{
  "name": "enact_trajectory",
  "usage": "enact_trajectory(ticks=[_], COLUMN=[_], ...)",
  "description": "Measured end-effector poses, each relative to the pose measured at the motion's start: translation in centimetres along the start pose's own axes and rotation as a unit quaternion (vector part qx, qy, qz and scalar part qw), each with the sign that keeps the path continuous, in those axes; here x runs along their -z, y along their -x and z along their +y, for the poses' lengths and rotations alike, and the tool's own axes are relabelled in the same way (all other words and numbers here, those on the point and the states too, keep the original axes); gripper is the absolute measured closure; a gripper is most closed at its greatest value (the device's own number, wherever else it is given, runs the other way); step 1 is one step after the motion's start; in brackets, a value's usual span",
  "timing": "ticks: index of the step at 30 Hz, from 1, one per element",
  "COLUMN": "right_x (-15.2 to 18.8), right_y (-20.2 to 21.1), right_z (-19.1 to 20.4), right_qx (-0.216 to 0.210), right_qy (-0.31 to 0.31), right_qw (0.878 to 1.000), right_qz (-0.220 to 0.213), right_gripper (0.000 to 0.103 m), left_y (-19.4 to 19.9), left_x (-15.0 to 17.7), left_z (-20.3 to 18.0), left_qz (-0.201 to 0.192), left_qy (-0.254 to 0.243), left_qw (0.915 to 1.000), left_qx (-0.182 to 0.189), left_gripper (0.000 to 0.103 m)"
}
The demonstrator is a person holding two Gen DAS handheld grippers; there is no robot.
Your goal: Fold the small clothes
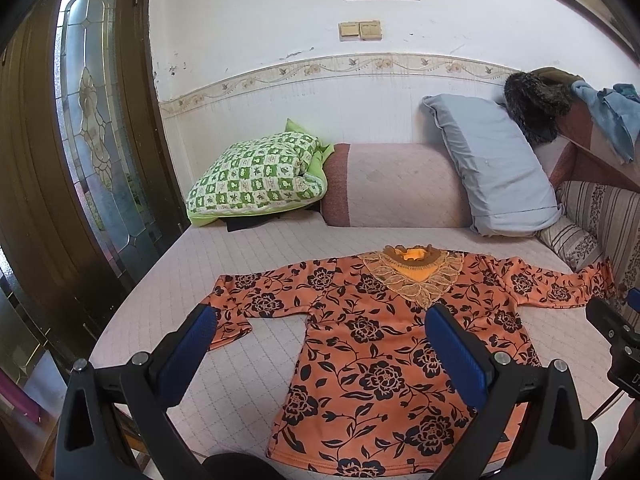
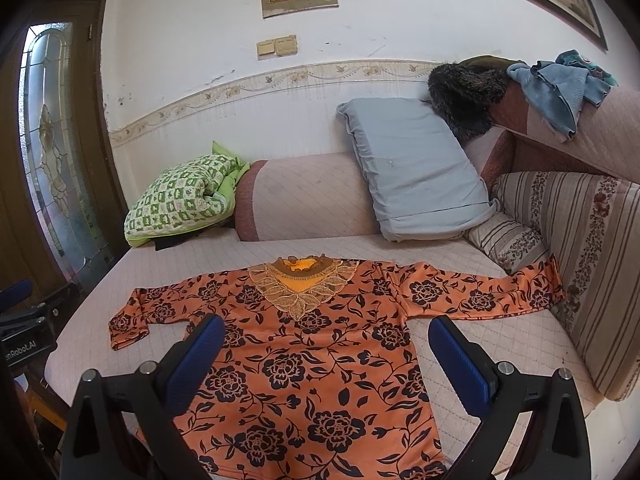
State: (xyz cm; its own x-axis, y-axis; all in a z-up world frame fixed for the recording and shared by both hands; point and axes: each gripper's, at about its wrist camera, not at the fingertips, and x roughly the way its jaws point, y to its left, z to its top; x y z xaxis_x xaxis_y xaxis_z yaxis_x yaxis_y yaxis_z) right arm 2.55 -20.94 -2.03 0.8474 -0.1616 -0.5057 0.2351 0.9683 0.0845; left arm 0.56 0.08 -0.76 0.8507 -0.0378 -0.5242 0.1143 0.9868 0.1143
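Left wrist view: left gripper (image 1: pixel 320 320) has its jaws wide apart, nothing between the blue pads (image 1: pixel 456 356). It hovers above the orange floral top (image 1: pixel 380 344), which lies flat, front up, on the quilted pink bed (image 1: pixel 240 364). Lace collar (image 1: pixel 416 276) points away from the gripper, hem nearest the camera. The top's body sits between and under the fingers; the left pad overlaps the cuff of the near sleeve, which is bent back toward the hem. Whether it touches the cloth, I can't tell. Far sleeve runs straight out from the collar toward the striped cushion (image 1: pixel 600 216). This view alone catches part of the right gripper (image 1: pixel 616 332) at the frame edge beyond that far sleeve; its jaw state is not readable here.

Right wrist view: right gripper (image 2: pixel 322 334) is also spread wide and empty, above the same top (image 2: pixel 320 364). The top's lower body fills the gap between the fingers; the right pad (image 2: pixel 460 364) sits over bare bed (image 2: pixel 460 256) just beside the top's side seam. This view shows the far sleeve's full length, its cuff riding up against the striped cushion (image 2: pixel 580 260), and the bent sleeve clear of any finger. Behind the collar (image 2: pixel 302 284): green checked pillow (image 2: pixel 180 204), pink bolster (image 2: pixel 312 196), grey pillow (image 2: pixel 412 168). Body of the left gripper (image 2: pixel 24 320) is visible beyond the bent sleeve, off the bed's edge.
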Motion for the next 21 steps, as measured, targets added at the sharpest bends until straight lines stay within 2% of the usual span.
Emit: enact_trajectory(ticks=[21], right_x=[0.00], right_y=[-0.32], right_z=[0.11], right_qx=[-0.004], right_qy=[0.002], right_qw=[1.000], right_qz=[0.009], right_gripper=[0.000], left_y=[-0.10], left_x=[0.20], left_z=[0.46], left_qz=[0.003], left_qy=[0.004], left_qw=[1.0000], left_qx=[0.001], left_gripper=[0.000])
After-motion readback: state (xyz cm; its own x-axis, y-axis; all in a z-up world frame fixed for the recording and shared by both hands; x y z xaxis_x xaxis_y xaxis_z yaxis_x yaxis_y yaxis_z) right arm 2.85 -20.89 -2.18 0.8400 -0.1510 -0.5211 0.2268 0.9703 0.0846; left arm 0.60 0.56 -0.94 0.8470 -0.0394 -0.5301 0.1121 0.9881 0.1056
